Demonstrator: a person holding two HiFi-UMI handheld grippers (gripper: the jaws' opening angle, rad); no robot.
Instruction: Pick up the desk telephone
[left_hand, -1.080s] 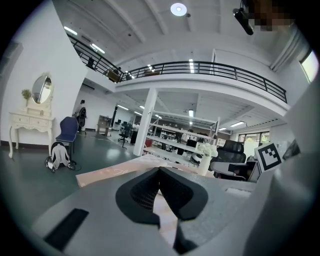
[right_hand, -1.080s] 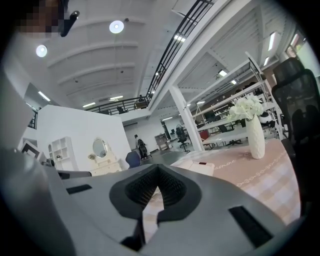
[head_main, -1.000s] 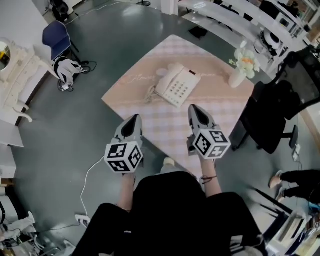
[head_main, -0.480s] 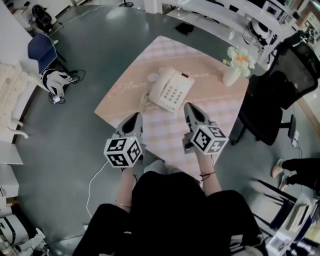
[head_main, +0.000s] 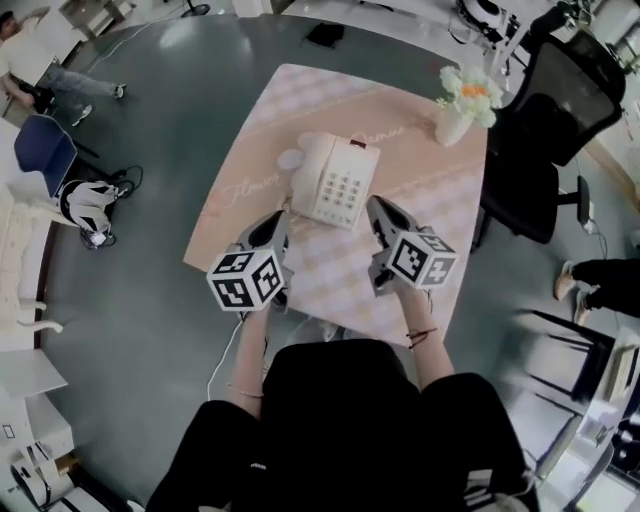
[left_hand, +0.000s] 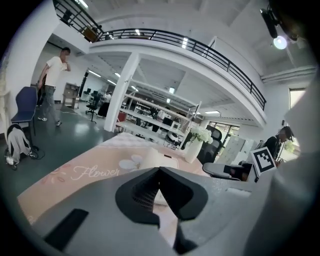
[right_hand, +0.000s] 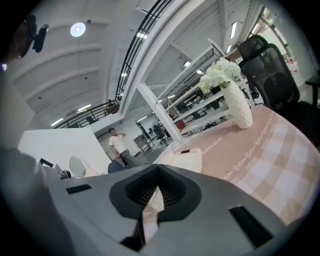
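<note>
From your head view, the cream desk telephone (head_main: 335, 180) sits on the pink checked tabletop (head_main: 440, 215), with its handset along its left side. A white vase of flowers (head_main: 455, 105) stands well apart near the far right corner, and a black office chair (head_main: 560, 90) is beyond that edge. Your left tongs (head_main: 279, 220) lie just beside the phone's near left corner and your right tongs (head_main: 374, 205) just beside its near right corner; this view doesn't show whether either touches it. In your left gripper view the tongs are pressed together with nothing between them, and the telephone shows just past their tips. In your right gripper view the tongs are likewise closed tight and empty. The telephone lies ahead of them and the vase stands farther off to the right.
</note>
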